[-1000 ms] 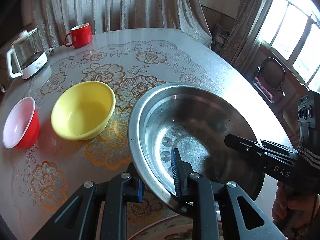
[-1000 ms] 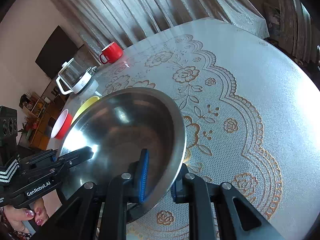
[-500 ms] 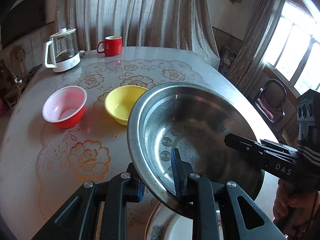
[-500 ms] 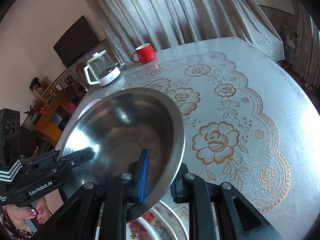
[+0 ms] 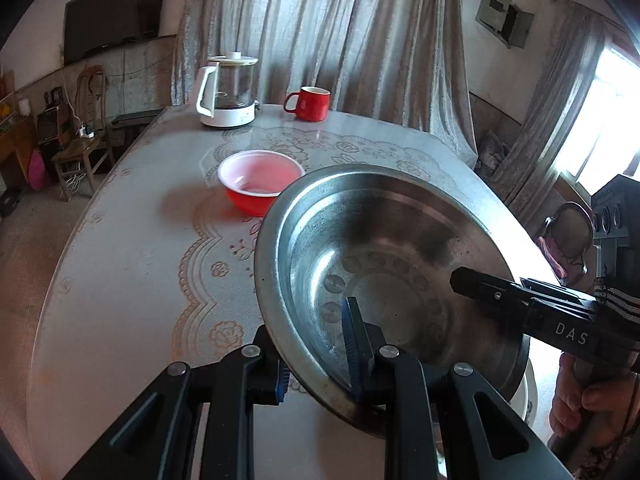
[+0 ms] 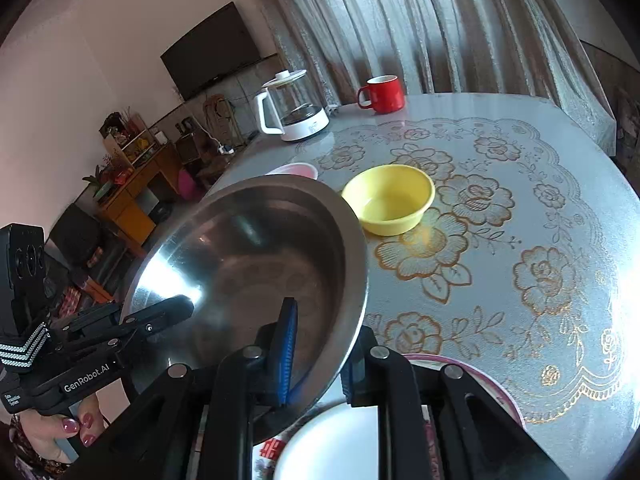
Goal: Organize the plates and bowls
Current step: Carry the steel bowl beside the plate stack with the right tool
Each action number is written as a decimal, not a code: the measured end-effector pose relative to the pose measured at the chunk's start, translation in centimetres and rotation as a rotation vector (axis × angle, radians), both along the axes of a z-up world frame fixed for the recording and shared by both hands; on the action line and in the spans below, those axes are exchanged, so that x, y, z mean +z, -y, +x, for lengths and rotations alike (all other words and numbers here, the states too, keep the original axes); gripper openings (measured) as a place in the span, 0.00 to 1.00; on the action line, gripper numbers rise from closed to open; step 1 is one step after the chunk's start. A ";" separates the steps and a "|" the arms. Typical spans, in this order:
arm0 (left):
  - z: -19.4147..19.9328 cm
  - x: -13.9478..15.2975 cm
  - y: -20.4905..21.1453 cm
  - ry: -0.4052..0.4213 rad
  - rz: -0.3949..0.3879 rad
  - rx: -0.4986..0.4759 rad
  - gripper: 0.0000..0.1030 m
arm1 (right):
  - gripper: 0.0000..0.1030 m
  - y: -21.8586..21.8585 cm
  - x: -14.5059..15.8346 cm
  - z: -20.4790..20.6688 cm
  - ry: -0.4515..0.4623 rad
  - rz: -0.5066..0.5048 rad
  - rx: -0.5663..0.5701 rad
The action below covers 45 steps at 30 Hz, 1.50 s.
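Both grippers hold a large steel bowl [image 5: 384, 264] by opposite sides of its rim, up in the air over the near table edge. My left gripper [image 5: 316, 356] is shut on its near rim; my right gripper [image 6: 316, 352] is shut on the other rim, with the steel bowl [image 6: 256, 276] to its left. A red bowl [image 5: 260, 184] with a white inside and a yellow bowl [image 6: 390, 198] stand on the table. Under the steel bowl lies a plate with a patterned rim [image 6: 492, 384] holding a white dish [image 6: 336, 444].
A glass kettle [image 5: 228, 92] and a red mug [image 5: 310, 103] stand at the far edge of the round table [image 6: 540, 208] with its floral cloth. Curtains hang behind. A chair [image 5: 80, 148] and cabinets stand left of the table.
Both grippers have lifted the steel bowl and drawn it back toward the near table edge. The table and bowls look farther away, and the plate with the white dish has come into view below.
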<state>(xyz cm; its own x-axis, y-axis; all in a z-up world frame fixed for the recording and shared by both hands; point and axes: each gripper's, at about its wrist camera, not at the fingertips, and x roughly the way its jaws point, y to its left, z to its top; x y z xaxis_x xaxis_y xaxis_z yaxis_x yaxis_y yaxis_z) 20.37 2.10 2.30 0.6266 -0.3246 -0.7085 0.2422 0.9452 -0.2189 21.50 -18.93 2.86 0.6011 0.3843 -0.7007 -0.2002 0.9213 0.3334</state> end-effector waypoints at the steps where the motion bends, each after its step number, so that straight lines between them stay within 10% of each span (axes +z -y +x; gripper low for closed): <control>1: -0.3 -0.2 -0.7 -0.001 -0.001 0.012 0.22 | 0.17 -0.8 -0.1 -0.1 -0.002 -0.001 0.012; 16: -3.9 -4.8 -7.0 -0.058 -0.035 0.132 0.22 | 0.17 -8.5 -3.8 -1.8 -0.073 -0.014 0.119; 45: -4.4 -9.9 -6.8 -0.146 -0.024 0.153 0.22 | 0.29 -7.6 -5.3 -4.3 -0.138 -0.088 0.096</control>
<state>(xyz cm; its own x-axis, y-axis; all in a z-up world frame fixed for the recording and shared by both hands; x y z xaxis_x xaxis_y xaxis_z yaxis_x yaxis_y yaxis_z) 16.00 8.87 -7.56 0.5615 -0.2516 -0.7883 0.0608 0.9626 -0.2639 17.16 -11.30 -2.45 0.4607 0.3682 -0.8075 -0.2462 0.9272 0.2823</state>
